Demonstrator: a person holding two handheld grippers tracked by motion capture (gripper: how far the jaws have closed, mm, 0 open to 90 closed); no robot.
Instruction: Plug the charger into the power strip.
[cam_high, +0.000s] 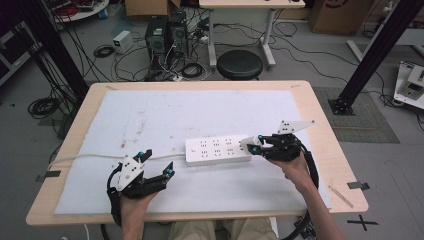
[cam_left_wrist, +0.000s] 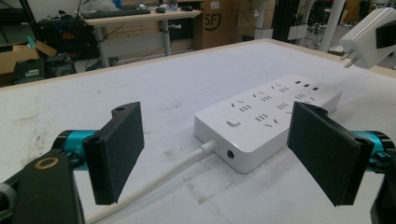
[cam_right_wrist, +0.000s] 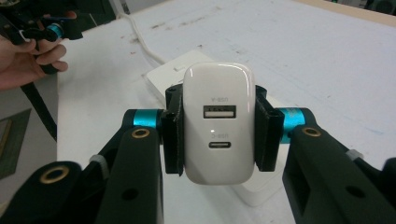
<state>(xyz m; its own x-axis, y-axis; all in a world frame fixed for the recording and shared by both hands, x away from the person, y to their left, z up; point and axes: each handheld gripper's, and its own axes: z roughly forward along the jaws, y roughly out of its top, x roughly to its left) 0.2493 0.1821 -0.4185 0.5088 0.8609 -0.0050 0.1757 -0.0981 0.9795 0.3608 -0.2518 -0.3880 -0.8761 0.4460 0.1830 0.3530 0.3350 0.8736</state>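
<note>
A white power strip (cam_high: 218, 150) lies on the white mat in the middle of the table, its cable (cam_high: 90, 159) running off to the left. My right gripper (cam_high: 253, 145) hovers at the strip's right end, shut on a white USB charger (cam_right_wrist: 218, 122) whose ports face the camera. In the left gripper view that charger (cam_left_wrist: 370, 38) hangs above the strip (cam_left_wrist: 268, 119) with its prongs pointing down-left. My left gripper (cam_high: 159, 162) stands open to the left of the strip, near its switch end, with nothing between its pads (cam_left_wrist: 116, 149).
The white mat (cam_high: 150, 115) covers most of the wooden table (cam_high: 320, 120). A black stool (cam_high: 240, 64), computer cases and tangled cables sit on the floor beyond the far edge. A black frame post (cam_high: 372, 55) rises at the right.
</note>
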